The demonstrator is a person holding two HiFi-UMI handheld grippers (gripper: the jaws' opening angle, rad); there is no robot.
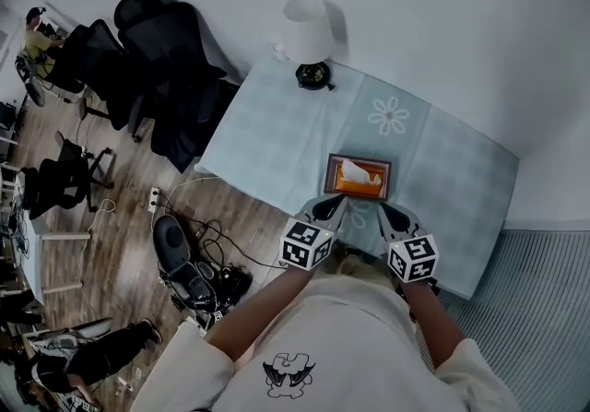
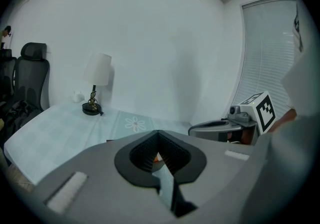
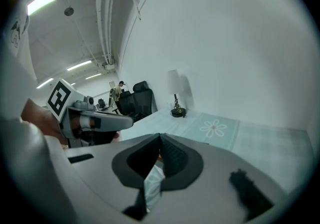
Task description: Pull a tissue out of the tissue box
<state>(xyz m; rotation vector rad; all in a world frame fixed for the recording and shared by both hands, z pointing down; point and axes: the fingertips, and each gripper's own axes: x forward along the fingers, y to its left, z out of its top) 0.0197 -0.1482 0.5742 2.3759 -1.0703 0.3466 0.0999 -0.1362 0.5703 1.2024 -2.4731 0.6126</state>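
Findings at this moment:

1. Location. The box [image 1: 342, 183] sits flat on the table [image 1: 277, 134], toward your near edge and well apart from the lamp [image 1: 307, 32]. A white tissue [image 1: 362, 171] stands crumpled out of its top slot.

2. Grippers. Your left gripper [image 1: 328, 208] is just short of the box's near left corner, and your right gripper [image 1: 395, 214] is just short of the near right corner. Neither touches it. In each gripper view the jaw tips meet with nothing between them: left gripper [image 2: 158, 132] closed and empty, right gripper [image 3: 160, 136] closed and empty.

3. Handling, as judged. The tissue is very light, limp and easily torn. It should give no resistance until the next sheet drags in the slot. The box looks light enough to lift or slide with the pull.

4. Recommendation. Part 1 gripper's jaws and take the tissue low on its raised fold, near the slot, where the paper is bunched and strongest. Rest the other gripper on the box rim to hold it down, then draw straight up
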